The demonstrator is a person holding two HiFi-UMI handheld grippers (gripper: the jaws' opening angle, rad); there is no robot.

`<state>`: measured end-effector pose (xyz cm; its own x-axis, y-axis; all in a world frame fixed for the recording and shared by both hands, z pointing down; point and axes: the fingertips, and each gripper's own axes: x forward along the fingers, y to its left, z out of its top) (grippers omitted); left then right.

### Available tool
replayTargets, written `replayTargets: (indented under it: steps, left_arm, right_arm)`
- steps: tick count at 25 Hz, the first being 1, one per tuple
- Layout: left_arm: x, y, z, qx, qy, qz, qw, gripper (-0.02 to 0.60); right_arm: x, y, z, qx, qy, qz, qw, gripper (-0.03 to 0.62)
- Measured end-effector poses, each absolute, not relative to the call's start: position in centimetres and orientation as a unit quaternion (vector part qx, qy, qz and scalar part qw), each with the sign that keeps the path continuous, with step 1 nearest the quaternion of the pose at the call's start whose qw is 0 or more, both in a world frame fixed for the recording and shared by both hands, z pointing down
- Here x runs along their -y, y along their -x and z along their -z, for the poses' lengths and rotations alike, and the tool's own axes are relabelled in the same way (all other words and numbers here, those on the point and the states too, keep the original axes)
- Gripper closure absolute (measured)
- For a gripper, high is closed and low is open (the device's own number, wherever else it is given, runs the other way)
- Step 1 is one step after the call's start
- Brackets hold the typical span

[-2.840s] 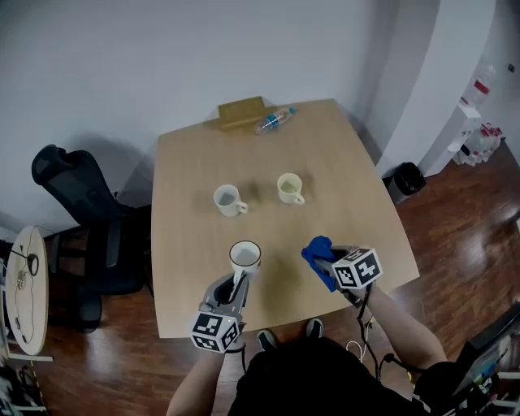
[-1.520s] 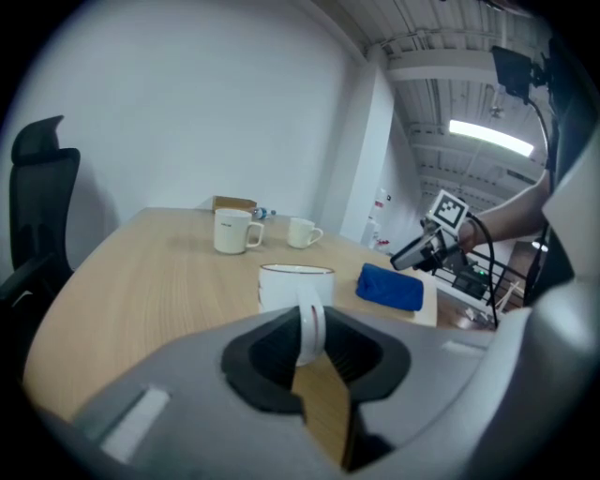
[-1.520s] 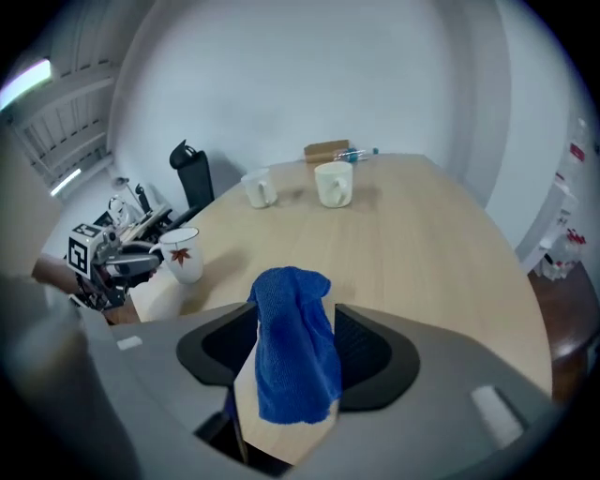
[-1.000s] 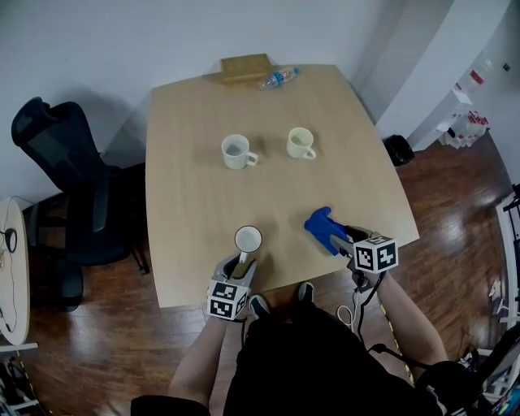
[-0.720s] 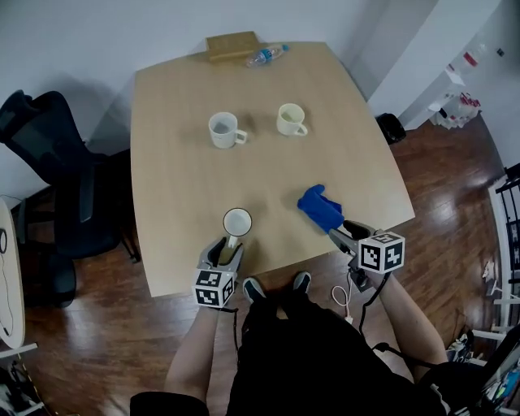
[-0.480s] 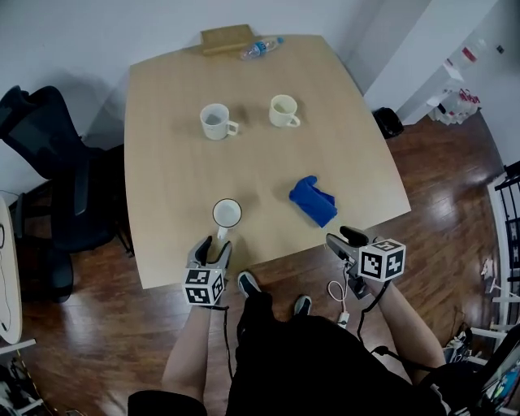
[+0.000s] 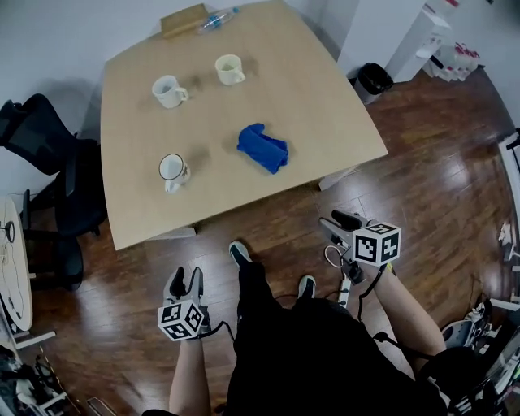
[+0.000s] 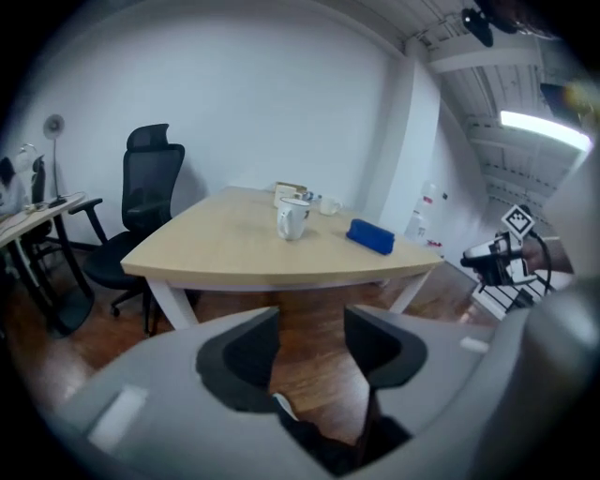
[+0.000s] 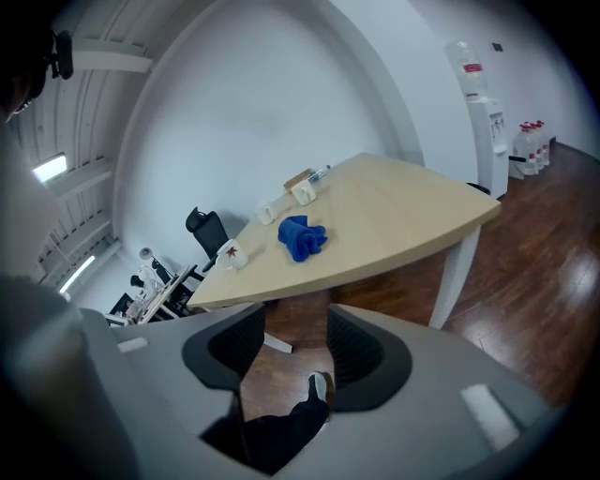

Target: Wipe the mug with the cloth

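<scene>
**Both grippers empty and clear of the table; mug and cloth lie apart on it**

The head view gives us the dark wooden floor and the pale wooden table from above. We stand on the floor off the table's near edge. Only the gripper views show the white walls at eye level. The left gripper view adds a lit ceiling lamp. The right gripper view adds a water dispenser against the wall and a cluttered side desk.

A black office chair stands beside the table's left side, and a black bin stands off its far right corner.

The left gripper and the right gripper hang over the floor, well short of the table. Each gripper's own view shows its jaws apart and closing, with only floor and a shoe between them. Neither holds anything.

The blue cloth lies bunched on the table's near half, towards the right. The mug stands upright near the front left edge, well apart from the cloth. Only the right gripper view shows a red mark on its side.

A white mug and a cream mug stand further back. A flat wooden block and a plastic bottle lie at the far edge.
</scene>
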<state>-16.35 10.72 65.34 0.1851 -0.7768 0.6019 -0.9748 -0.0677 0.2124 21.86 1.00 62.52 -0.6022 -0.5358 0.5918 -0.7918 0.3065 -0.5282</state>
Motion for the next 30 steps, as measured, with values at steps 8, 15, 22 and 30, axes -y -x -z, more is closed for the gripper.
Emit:
replayTargets:
  steps: [8,15,22,30]
  left_arm:
    - [-18.0,10.1,-65.2,0.609,-0.713,-0.150,0.315,0.373]
    - [-20.0,15.2,-65.9,0.598,-0.718,-0.112,0.338,0.376]
    - [-28.2,22.9,-74.7,0.526,-0.707,-0.157,0.447,0.413]
    - [-54.5,26.7,-82.8,0.552,-0.499,-0.227,0.628,0.456]
  right_arm:
    - [-9.4,-30.2,-63.7,0.770,-0.434,-0.432,0.181,0.404]
    - [-12.9,-31.1,-61.9,0.730,-0.485,-0.442,0.189,0.407]
    - [-15.6,-25.1,-61.8,0.716,-0.497,-0.446,0.204,0.415]
    - [-18.4,-18.4,-67.6,0.732,-0.416,-0.479,0.250,0.418]
